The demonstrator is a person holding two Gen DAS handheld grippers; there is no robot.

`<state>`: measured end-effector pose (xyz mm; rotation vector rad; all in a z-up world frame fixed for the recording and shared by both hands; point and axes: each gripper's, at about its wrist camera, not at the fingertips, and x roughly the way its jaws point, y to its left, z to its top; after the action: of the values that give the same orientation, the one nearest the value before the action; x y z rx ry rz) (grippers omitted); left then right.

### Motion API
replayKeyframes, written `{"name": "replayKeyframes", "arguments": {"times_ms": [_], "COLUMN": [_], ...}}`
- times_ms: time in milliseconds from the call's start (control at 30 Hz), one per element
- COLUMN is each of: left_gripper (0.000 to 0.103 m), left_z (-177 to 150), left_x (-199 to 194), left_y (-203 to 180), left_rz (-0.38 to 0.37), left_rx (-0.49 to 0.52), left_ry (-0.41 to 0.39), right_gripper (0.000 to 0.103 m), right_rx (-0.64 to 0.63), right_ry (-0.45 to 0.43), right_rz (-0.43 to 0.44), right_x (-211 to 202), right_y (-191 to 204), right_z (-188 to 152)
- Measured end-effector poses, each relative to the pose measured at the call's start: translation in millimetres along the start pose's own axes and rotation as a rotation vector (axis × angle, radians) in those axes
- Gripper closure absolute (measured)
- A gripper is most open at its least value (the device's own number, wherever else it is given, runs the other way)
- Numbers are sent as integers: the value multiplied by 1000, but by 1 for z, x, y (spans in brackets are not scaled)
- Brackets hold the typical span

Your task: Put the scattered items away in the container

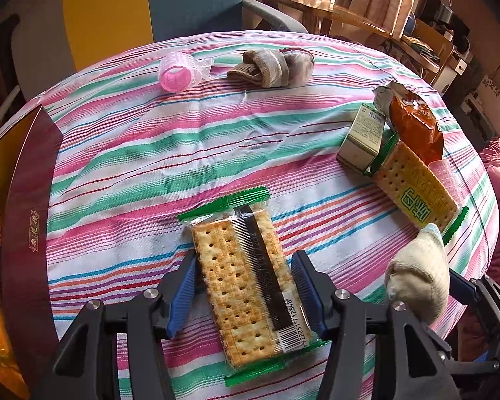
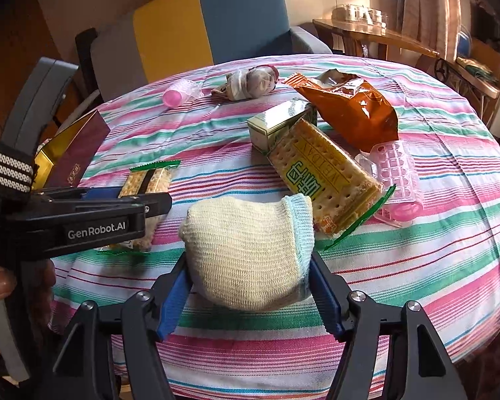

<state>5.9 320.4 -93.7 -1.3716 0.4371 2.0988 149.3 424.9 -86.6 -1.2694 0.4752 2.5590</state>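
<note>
My left gripper straddles a cracker packet lying on the striped table; its blue pads touch the packet's sides, shut on it. My right gripper is shut on a cream rolled sock, which also shows in the left wrist view. The dark red and gold container box sits at the table's left edge, and shows in the right wrist view. The left gripper shows from the side in the right wrist view.
A second cracker packet, a green-white carton, an orange snack bag and a pink hair roller lie at right. Another pink roller and a sock bundle lie at the far edge. A chair stands behind.
</note>
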Motion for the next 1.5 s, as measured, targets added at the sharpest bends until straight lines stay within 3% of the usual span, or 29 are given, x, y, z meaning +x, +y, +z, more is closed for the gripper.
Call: {"name": "replayKeyframes", "arguments": {"times_ms": [133,467,600,1000,1267,1500], "left_gripper": [45,47,49,50,50,50], "left_z": [-1,-8,-11,-20,-25,-31], "left_x": [0,-4,-7,-26,-66,-100], "left_y": [-1,5,8,23,55,84], "left_rz": [6,-17,-31,-47,-46,35], "left_rx": [13,32,36,27,-45,-79], "left_ry": [-8,-37,-47,-106,-187,-265], "right_gripper": [26,27,41,46,46,46], "right_rx": [27,-6,-59,-101,-120,-172], "right_ry": [-9,-15,-19,-31,-69,-106], "right_rz": [24,-6,-26,-92,-48,12], "right_x": [-5,-7,-5,-8,-15,-17], "right_y": [-4,3,14,30,51,90], "right_z": [2,11,13,12,21,37]}}
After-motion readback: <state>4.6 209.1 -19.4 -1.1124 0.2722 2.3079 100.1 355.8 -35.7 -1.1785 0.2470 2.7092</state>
